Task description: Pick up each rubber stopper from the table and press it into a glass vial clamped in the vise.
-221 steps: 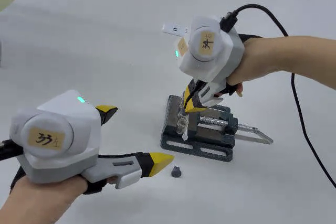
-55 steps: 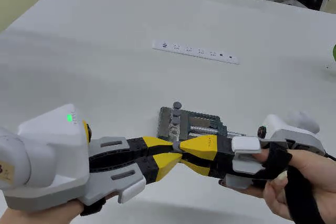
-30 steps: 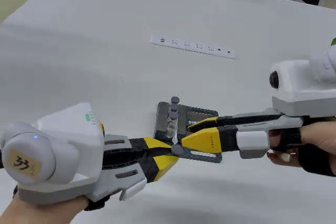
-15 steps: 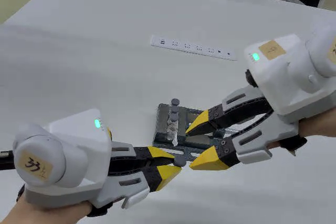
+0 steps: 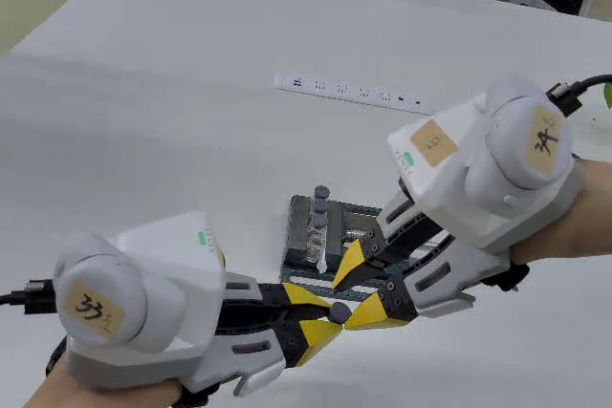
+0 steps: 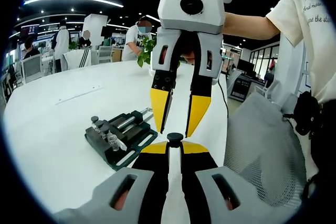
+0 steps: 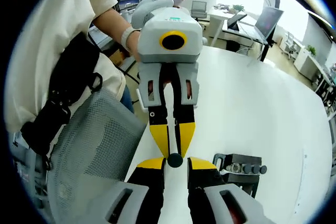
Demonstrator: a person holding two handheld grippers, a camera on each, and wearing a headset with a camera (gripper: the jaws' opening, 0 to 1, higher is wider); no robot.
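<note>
Two grippers meet tip to tip low over the white table, just in front of the vise. Nearest the person, the left gripper reaches in from the lower left with its yellow-tipped jaws pinched together on a dark rubber stopper, which sits at the very end of the tips, lifted off the table. In the left gripper view its round, wider head stands out past the tips, so its long axis seems to run along the jaws, pointing toward the other gripper; the narrower end is hidden between the pads. The right gripper comes down from the upper right with its jaws spread apart, one tip on each side of the stopper and close to it; whether they touch it I cannot tell. Just behind, the dark vise clamps a row of upright glass vials, the farthest topped by a seated stopper. Well beyond lies a white power strip.
</note>
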